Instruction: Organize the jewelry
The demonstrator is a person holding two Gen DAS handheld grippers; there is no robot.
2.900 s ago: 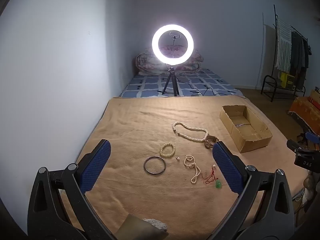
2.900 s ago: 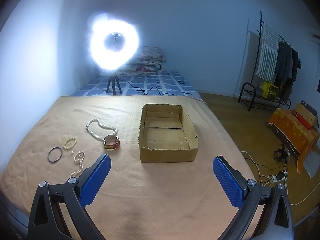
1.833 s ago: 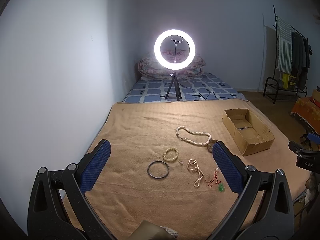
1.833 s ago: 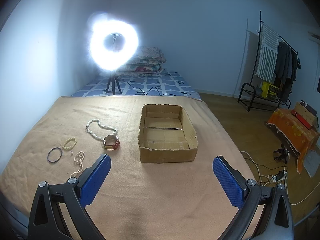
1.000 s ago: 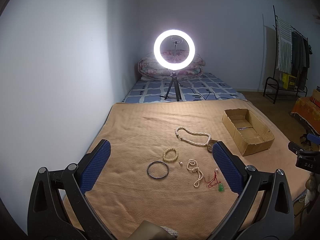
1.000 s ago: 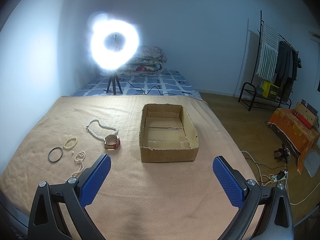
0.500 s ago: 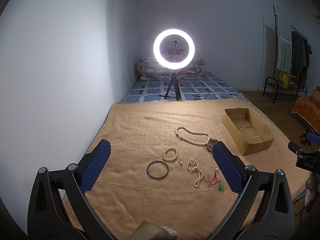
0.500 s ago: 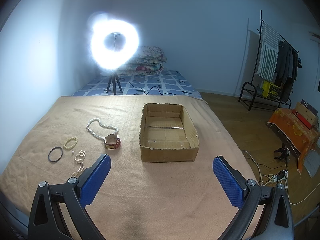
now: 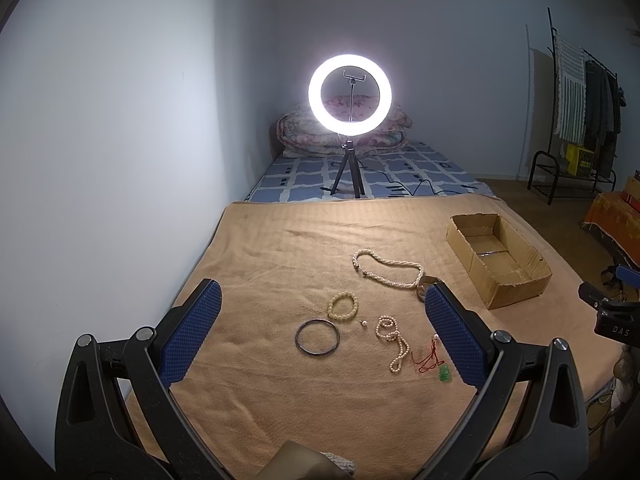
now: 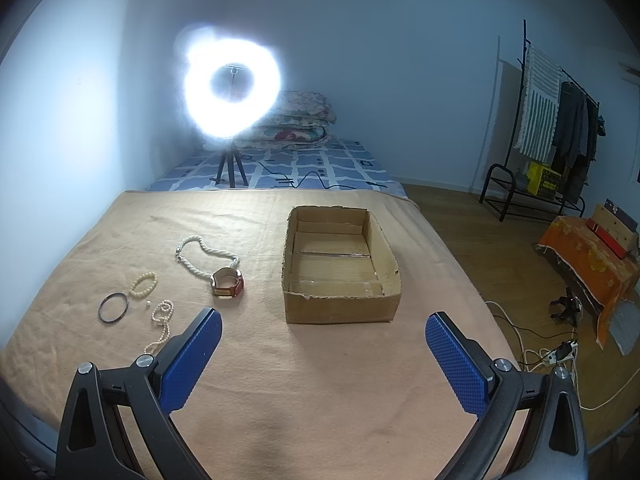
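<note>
Left gripper (image 9: 320,300) jaws spread wide, holding nothing, above the jewelry: dark bangle (image 9: 317,337), pearl necklace (image 9: 386,268), right gripper (image 10: 320,332) equally wide, empty-handed, before the cardboard box (image 10: 340,304), watch (image 10: 227,282) beside it

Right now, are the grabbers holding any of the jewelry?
No. The left gripper and right gripper both have jaws wide open and hold nothing; the pearl necklace and bangle lie on the blanket.

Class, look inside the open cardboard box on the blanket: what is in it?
The open brown cardboard box holds no jewelry: only its bare floor with a taped seam shows. The strip of floor directly behind its near wall is hidden from view.
</note>
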